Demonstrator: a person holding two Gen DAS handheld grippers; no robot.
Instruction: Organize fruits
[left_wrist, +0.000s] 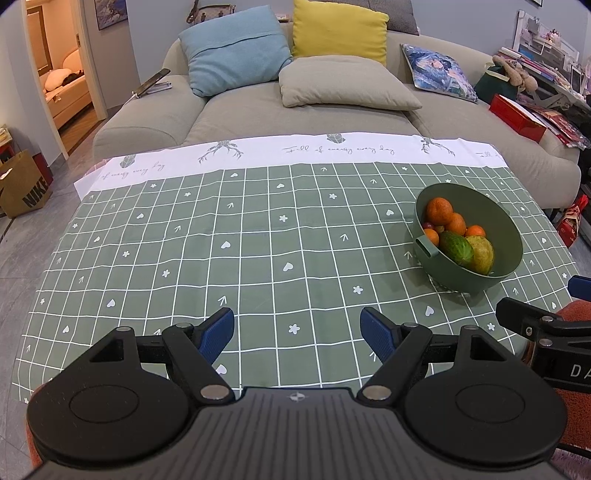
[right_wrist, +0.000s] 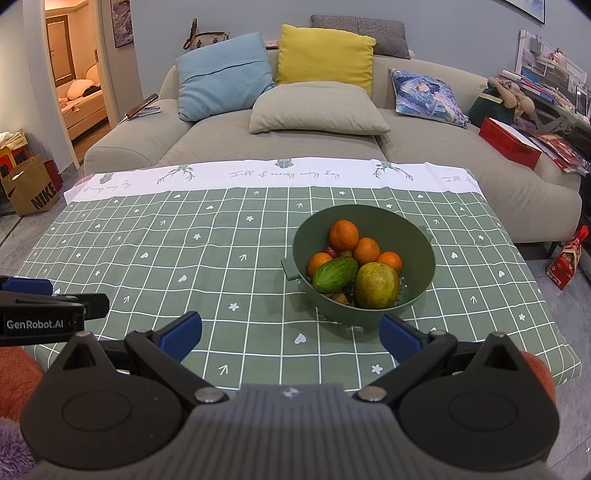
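Note:
A green colander bowl (right_wrist: 413, 236) stands on the checked green tablecloth (right_wrist: 221, 266), right of the middle. It holds several oranges (right_wrist: 343, 234), a green cucumber (right_wrist: 335, 274), a yellow-green mango (right_wrist: 377, 285) and small dark fruits. The bowl also shows in the left wrist view (left_wrist: 506, 229), to the right. My right gripper (right_wrist: 290, 334) is open and empty, just in front of the bowl. My left gripper (left_wrist: 297, 330) is open and empty over the near middle of the cloth, left of the bowl.
A beige sofa (right_wrist: 207, 140) with several cushions runs behind the table. A Nike paper bag (right_wrist: 31, 190) stands on the floor at left. A red box (right_wrist: 509, 142) and clutter lie at right. The table's near edge is under the grippers.

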